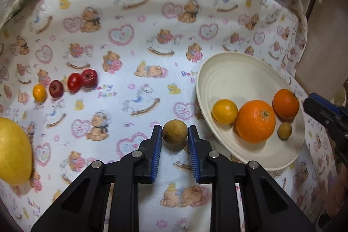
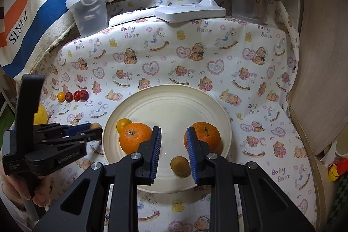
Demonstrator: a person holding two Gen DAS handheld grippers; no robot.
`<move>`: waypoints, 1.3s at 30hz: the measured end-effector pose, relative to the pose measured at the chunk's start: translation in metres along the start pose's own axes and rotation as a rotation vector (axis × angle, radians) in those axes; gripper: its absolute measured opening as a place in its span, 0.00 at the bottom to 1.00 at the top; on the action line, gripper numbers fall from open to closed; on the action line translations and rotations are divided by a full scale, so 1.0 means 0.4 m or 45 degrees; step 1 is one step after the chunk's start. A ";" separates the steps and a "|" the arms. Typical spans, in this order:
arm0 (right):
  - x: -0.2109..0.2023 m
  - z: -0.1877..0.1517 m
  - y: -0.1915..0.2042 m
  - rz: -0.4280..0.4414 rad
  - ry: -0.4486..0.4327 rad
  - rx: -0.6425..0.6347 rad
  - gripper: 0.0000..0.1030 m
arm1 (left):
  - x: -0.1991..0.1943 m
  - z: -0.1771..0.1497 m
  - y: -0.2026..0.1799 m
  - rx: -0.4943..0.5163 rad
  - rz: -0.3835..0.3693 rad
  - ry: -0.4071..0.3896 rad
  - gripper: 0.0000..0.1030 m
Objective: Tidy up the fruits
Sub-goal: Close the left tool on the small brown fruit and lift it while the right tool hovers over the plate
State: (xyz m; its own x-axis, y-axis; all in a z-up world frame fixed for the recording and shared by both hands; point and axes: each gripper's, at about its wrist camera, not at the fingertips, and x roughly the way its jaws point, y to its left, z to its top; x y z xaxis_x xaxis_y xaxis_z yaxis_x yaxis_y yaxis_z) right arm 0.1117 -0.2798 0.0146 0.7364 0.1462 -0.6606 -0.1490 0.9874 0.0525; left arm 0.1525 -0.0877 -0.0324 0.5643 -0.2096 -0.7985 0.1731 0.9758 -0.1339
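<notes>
Pinching a small brown fruit (image 1: 174, 131) just left of the plate (image 1: 219, 71), the left claw (image 1: 174, 134) should lift straight up; the right claw (image 2: 174, 140) hovers over the plate, pressed together, empty.

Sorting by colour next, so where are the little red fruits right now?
In the left wrist view, the red fruits line up on the cloth at far left, beside a small yellow fruit.
</notes>
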 end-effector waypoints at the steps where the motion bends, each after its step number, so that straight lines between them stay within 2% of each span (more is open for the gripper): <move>1: 0.002 0.000 -0.001 -0.001 0.001 0.001 0.24 | -0.013 0.000 0.009 -0.010 0.000 -0.014 0.22; 11: 0.023 -0.007 0.000 -0.016 0.023 -0.012 0.24 | -0.151 -0.043 0.122 -0.054 0.019 -0.220 0.23; 13: 0.025 -0.008 0.002 -0.019 0.021 -0.015 0.24 | -0.163 -0.046 0.146 -0.072 0.047 -0.240 0.23; 18: 0.031 -0.012 0.008 -0.030 0.009 -0.029 0.24 | -0.205 -0.041 0.175 -0.100 0.026 -0.294 0.23; 24: 0.041 -0.017 0.016 -0.042 0.001 -0.047 0.24 | -0.248 -0.039 0.194 -0.077 0.133 -0.371 0.23; 27: 0.039 -0.017 0.016 -0.050 -0.018 -0.039 0.24 | -0.265 -0.045 0.207 -0.084 0.161 -0.440 0.23; 35: 0.009 -0.013 0.023 -0.041 -0.112 -0.024 0.24 | -0.283 -0.044 0.234 -0.109 0.176 -0.482 0.23; 39: 0.005 -0.012 0.026 -0.033 -0.121 -0.031 0.24 | -0.285 -0.047 0.231 -0.104 0.191 -0.488 0.23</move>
State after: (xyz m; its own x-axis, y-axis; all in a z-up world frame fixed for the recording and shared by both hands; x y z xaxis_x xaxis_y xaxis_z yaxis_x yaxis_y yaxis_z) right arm 0.1084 -0.2696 0.0104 0.7991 0.1268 -0.5877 -0.1442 0.9894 0.0174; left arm 0.0891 0.0277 0.0352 0.8406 -0.0580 -0.5386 0.0104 0.9958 -0.0911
